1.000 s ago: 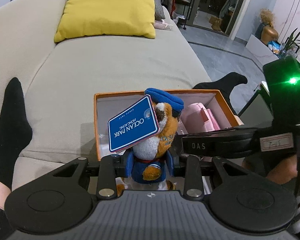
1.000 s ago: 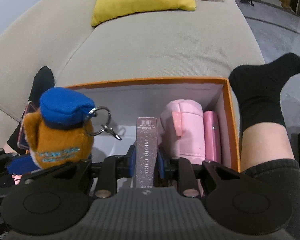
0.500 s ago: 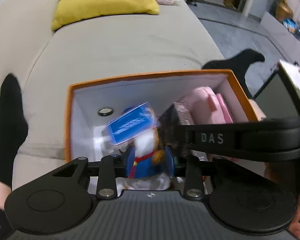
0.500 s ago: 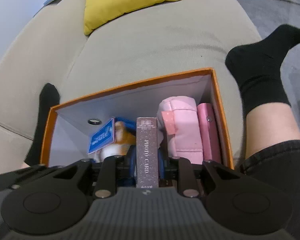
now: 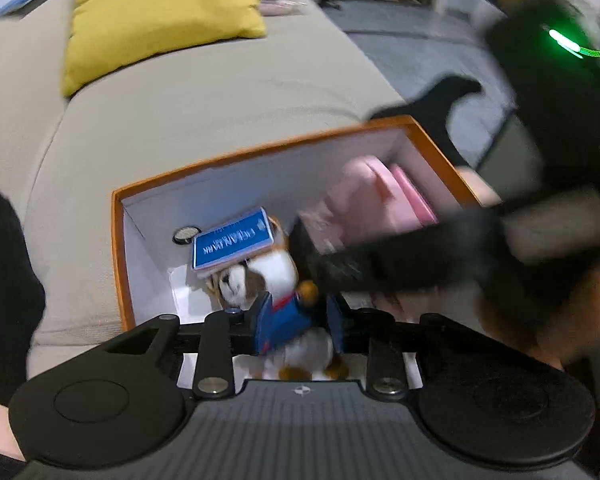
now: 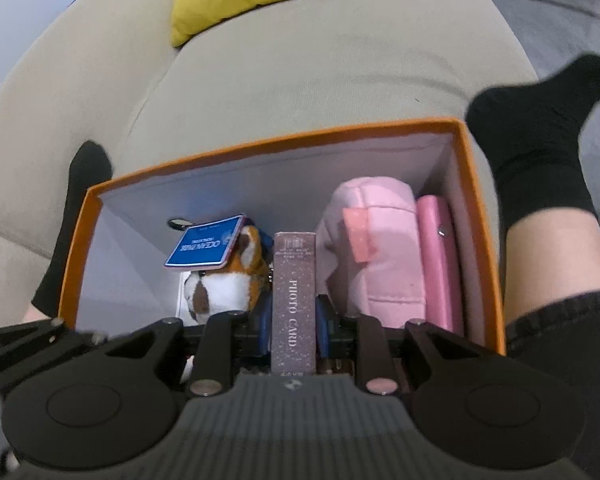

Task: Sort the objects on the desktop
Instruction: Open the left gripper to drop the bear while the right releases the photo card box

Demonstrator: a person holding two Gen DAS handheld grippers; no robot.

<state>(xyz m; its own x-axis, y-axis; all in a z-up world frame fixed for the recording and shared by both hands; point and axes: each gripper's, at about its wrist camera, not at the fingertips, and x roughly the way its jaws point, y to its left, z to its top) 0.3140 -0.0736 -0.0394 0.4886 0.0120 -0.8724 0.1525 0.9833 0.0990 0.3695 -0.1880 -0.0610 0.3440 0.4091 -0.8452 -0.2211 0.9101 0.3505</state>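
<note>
Right wrist, orange box [image 6: 480, 216], plush toy [image 6: 228, 280], pink pouch [image 6: 376, 252]

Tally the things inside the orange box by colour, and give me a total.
Pink: 2, pouch and slim case
Blue and orange: 1, plush toy
Glittery mauve: 1, photo card box
Silver: 1, small round thing
Total: 5

Beige sofa [image 6: 300, 64], yellow cushion [image 5: 156, 12], grey floor [image 5: 420, 52]
</note>
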